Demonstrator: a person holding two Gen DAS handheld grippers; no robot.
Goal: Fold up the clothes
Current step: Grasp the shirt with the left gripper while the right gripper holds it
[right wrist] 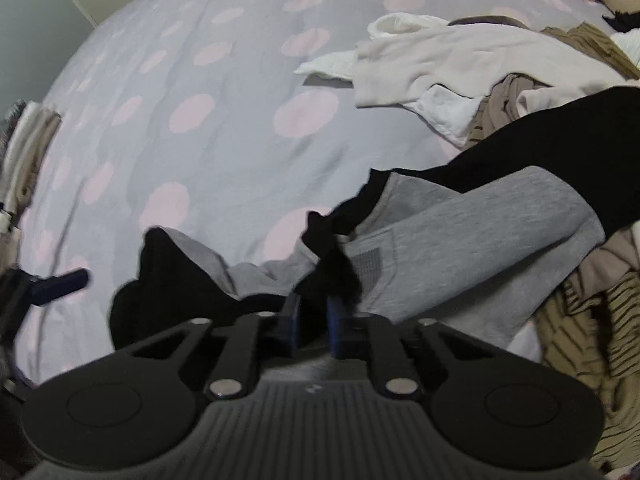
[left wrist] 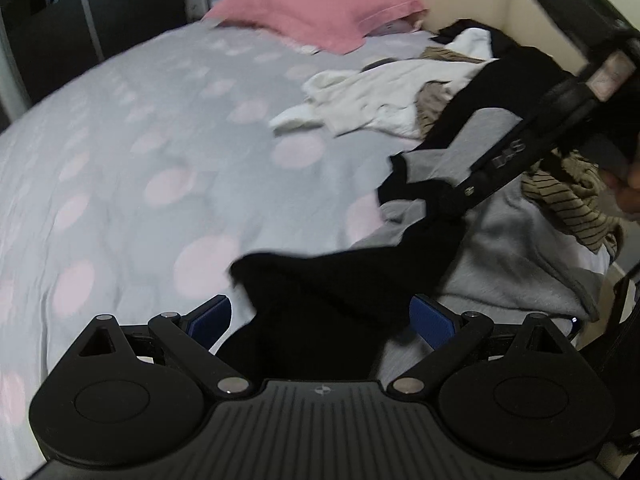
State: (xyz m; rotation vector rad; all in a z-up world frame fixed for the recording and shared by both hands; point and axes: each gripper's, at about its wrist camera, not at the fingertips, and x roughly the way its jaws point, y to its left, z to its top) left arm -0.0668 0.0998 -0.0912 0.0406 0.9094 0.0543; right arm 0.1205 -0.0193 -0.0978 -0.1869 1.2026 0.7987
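At the far left of the right wrist view, a small stack of pale clothes [right wrist: 24, 152] sat at the edge of the bed [right wrist: 192, 80] — likely pieces already folded and set out of the way. The dotted grey cover beyond it lay bare, which would give room to spread the next piece flat.

The left gripper [left wrist: 320, 320] hung low over that bare cover with its blue pads [left wrist: 430, 318] spread wide; black cloth of the garment [left wrist: 320, 292] lay between them, but the pads did not press it, so it held nothing yet. It seemed placed to take a second corner.

To its right, the right gripper [right wrist: 314, 320] had its jaws drawn nearly together, pinching a black edge of the same black-and-grey garment. Held by that edge, the piece trailed from the pile toward the open cover, its grey panel draped below the jaws.

Further right lay the unsorted pile: a white top [left wrist: 372, 96], a brown striped piece [left wrist: 576, 200], and a grey sweatshirt [left wrist: 516, 260] — all heaped against the wall. A pink pillow [left wrist: 316, 8] rested at the head of the bed.
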